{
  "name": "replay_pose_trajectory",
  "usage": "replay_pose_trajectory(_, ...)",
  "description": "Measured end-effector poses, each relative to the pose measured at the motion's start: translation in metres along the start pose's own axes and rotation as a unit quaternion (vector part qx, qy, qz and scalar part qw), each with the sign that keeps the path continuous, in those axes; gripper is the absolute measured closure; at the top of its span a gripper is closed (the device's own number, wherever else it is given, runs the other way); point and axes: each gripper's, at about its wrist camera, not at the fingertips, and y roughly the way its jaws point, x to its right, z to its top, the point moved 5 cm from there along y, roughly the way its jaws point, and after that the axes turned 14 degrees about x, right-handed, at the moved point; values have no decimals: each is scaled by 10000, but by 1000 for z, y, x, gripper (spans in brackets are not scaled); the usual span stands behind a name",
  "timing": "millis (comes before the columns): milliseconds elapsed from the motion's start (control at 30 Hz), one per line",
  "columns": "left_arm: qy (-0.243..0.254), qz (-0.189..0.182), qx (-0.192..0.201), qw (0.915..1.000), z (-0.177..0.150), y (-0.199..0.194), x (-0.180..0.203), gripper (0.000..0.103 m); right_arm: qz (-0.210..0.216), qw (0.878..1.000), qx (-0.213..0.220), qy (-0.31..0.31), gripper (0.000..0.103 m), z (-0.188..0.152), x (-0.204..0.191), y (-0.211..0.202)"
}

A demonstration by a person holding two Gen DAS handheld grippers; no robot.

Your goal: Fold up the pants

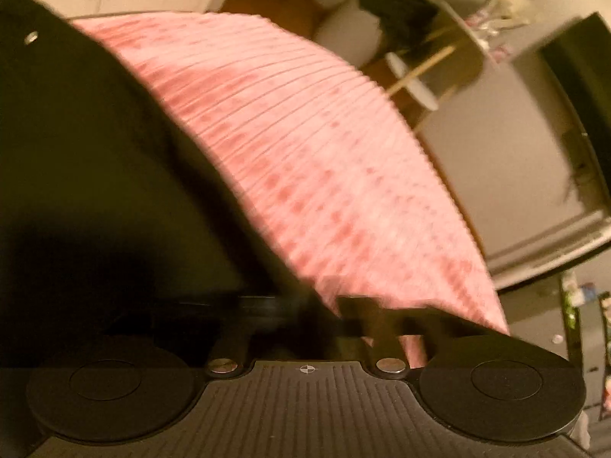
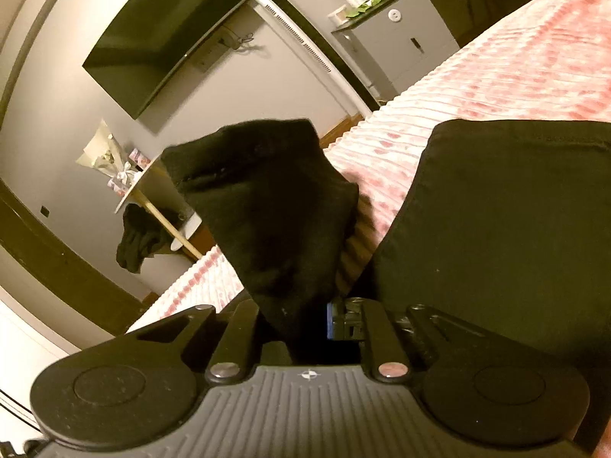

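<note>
Black pants (image 2: pixel 496 221) lie on a pink ribbed bedspread (image 2: pixel 515 72). In the right wrist view my right gripper (image 2: pixel 305 320) is shut on a bunched end of the pants (image 2: pixel 275 198), which stands up above the bed. In the left wrist view the pants (image 1: pixel 95 160) fill the left side as a dark mass over the bedspread (image 1: pixel 305 160). My left gripper (image 1: pixel 305 316) is low against the fabric; the frame is blurred and its fingers are lost in the dark cloth.
A small round table (image 2: pixel 152 179) with dark clothing (image 2: pixel 137 244) hung over it stands beside the bed. A wall TV (image 2: pixel 160 45) and a grey cabinet (image 2: pixel 401 34) lie beyond the bed edge.
</note>
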Motion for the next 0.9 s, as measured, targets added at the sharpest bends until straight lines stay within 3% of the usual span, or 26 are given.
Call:
replay_pose_trajectory(100, 259, -192, 435, 9985, -9, -34, 2, 95, -123, 9999, 79, 52, 79, 3, 4, 1)
replay_pose_trajectory(167, 402, -299, 711, 9962, -15, -64, 4, 96, -90, 9998, 96, 147, 78, 6, 6, 1)
replay_pose_trajectory(233, 413, -465, 963, 9934, -23, -101, 3, 96, -79, 9994, 179, 278, 91, 12, 10, -3)
replay_pose_trajectory(333, 329, -548, 1191, 9908, -42, -162, -7, 96, -46, 9977, 391, 548, 97, 29, 15, -20)
replay_pose_trajectory(467, -18, -536, 1559, 9863, -86, -243, -27, 97, 64, 9944, 916, 530, 99, 62, 21, -59)
replay_pose_trajectory(567, 51, -332, 1596, 9866, -134, -280, -39, 97, -211, 9942, 1015, 283, 99, 68, 37, -78)
replay_pose_trajectory(633, 146, -86, 1348, 9907, -159, -288, -53, 90, -480, 9947, 907, 60, 99, 62, 51, -80)
replay_pose_trajectory(667, 72, 130, 1133, 9935, -168, -286, -63, 82, -604, 9949, 803, -2, 99, 58, 58, -79)
replay_pose_trajectory(733, -398, 474, 857, 9944, -173, -289, -89, 70, -898, 9947, 498, 82, 94, 47, 75, -74)
replay_pose_trajectory(800, -802, 680, 997, 9894, -164, -302, -111, 53, -938, 9947, 306, 305, 92, 38, 88, -72)
replay_pose_trajectory(900, -1071, 903, 1598, 9772, -130, -329, -141, 34, -797, 9947, 257, 591, 90, 37, 95, -73)
